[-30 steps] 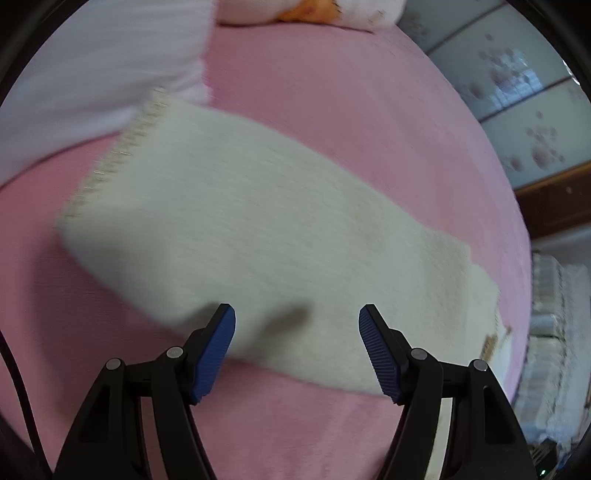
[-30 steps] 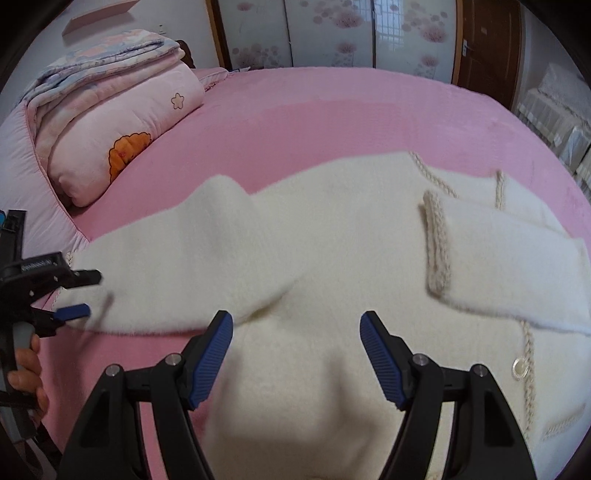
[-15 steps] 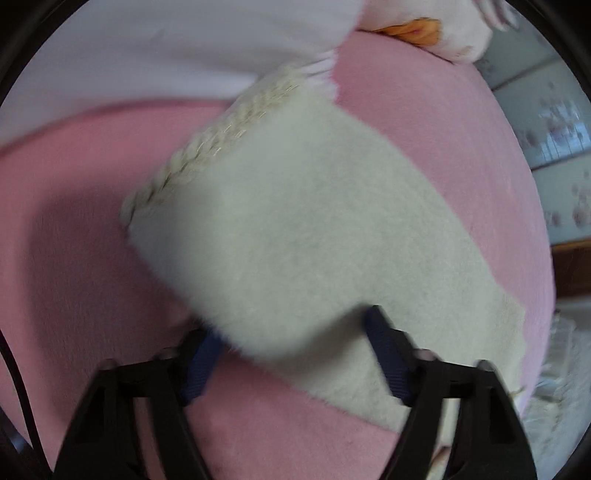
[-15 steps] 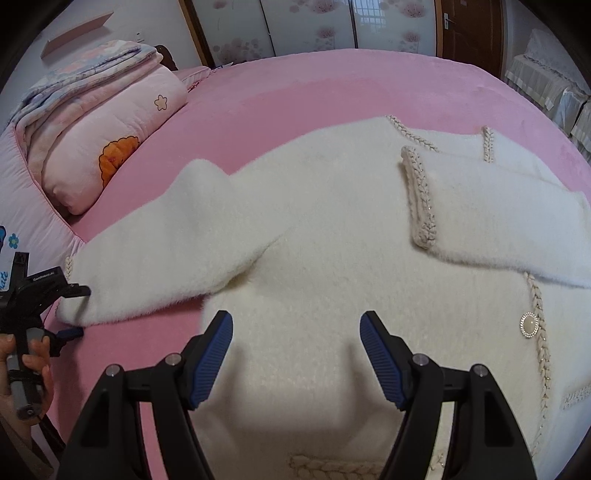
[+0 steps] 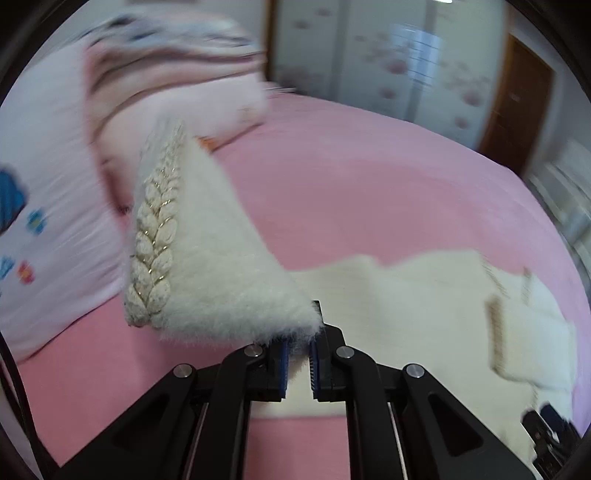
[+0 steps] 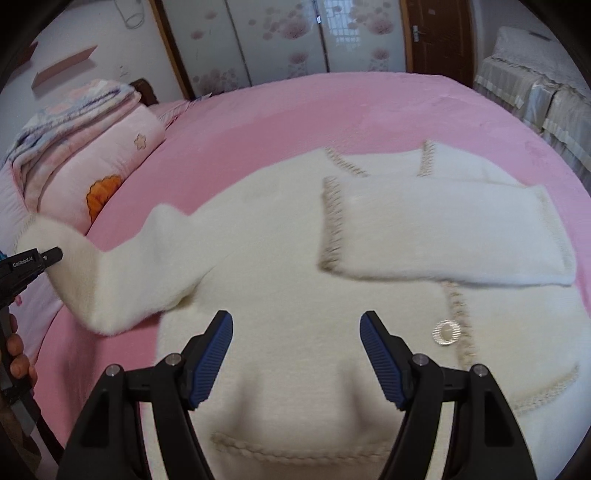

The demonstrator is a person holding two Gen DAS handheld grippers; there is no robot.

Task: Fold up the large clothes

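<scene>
A fluffy white cardigan [image 6: 295,266] with beige braided trim lies spread on the pink bed [image 6: 288,110]. One sleeve [image 6: 443,232] is folded across its chest, beside a round button [image 6: 446,332]. My left gripper [image 5: 297,354] is shut on the other sleeve [image 5: 207,258] near its braided cuff [image 5: 155,251] and holds it lifted off the bed. In the right wrist view that sleeve [image 6: 110,277] rises toward the left gripper [image 6: 33,262] at the left edge. My right gripper [image 6: 295,354] hangs open over the cardigan's lower body, nothing between its fingers.
Folded pink quilts and a pillow [image 6: 85,147] are stacked at the head of the bed on the left. Sliding wardrobe doors [image 6: 277,37] and a brown door [image 6: 436,33] stand behind the bed. Covered furniture [image 6: 535,85] lines the right side. A person's hand [image 6: 18,354] grips the left tool.
My left gripper closed on the sleeve end and lifted it off the bed, swinging toward the cardigan's body. My right gripper moved in over the cardigan, still open.
</scene>
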